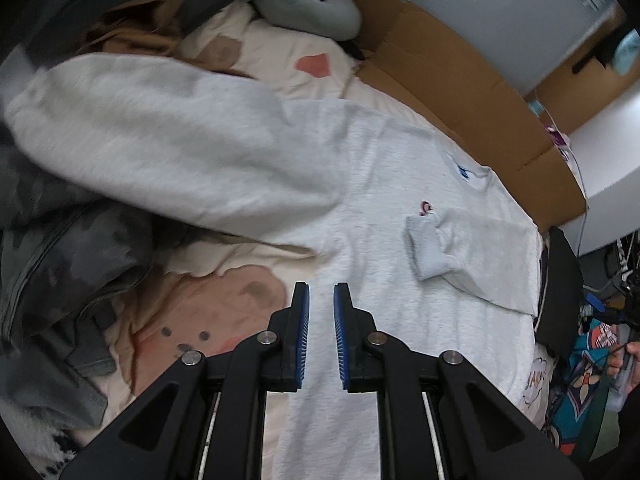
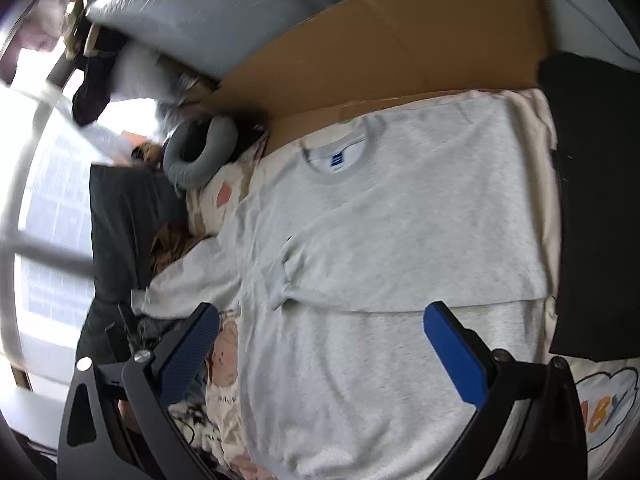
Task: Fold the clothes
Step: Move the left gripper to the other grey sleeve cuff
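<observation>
1. The grey sweatshirt [image 2: 400, 240] lies flat on the bed [image 1: 256, 44], collar towards the cardboard [image 2: 380, 48]
2. One sleeve [image 1: 472, 256] is folded across the chest; the other sleeve [image 1: 160, 136] trails out to the side over a dark pile [image 1: 60, 248]
3. The left gripper [image 1: 321, 320] hangs over the body cloth, jaws narrow, holding nothing
4. The right gripper [image 2: 320, 344] stands wide and empty above the hem
5. Likely next: pinch the loose sleeve near its cuff, lay it straight across the chest, smooth it, avoiding snagging the bedding
</observation>
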The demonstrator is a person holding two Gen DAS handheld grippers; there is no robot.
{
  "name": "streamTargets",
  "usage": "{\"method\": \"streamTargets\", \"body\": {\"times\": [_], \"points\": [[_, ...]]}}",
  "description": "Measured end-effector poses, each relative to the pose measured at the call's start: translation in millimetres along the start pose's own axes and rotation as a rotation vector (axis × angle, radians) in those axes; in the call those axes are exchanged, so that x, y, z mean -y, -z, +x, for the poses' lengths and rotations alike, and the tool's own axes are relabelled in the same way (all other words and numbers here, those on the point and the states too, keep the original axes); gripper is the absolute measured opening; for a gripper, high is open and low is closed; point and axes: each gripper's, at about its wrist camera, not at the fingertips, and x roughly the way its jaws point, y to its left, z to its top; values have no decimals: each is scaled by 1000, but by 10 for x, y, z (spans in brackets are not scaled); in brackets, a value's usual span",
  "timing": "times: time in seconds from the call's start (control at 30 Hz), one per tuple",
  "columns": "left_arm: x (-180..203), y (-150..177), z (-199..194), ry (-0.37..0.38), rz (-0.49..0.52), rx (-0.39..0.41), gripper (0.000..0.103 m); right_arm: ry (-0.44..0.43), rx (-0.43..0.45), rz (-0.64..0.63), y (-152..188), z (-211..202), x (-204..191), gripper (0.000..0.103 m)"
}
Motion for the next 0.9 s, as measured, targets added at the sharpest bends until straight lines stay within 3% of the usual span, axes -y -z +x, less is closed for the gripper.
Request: {"method": "streamTargets", "body": {"times": [0.27, 0.7, 0.9], "points": [[-441, -13, 46, -26, -103, 53, 12, 21, -73, -143, 34, 299, -447, 103], [-1096, -216, 169, -64, -247, 168, 12, 96, -158, -326, 62, 920, -828, 103], [-1414, -295, -20, -107, -318, 270, 12, 139, -186, -416, 128, 1223, -980, 103]]}}
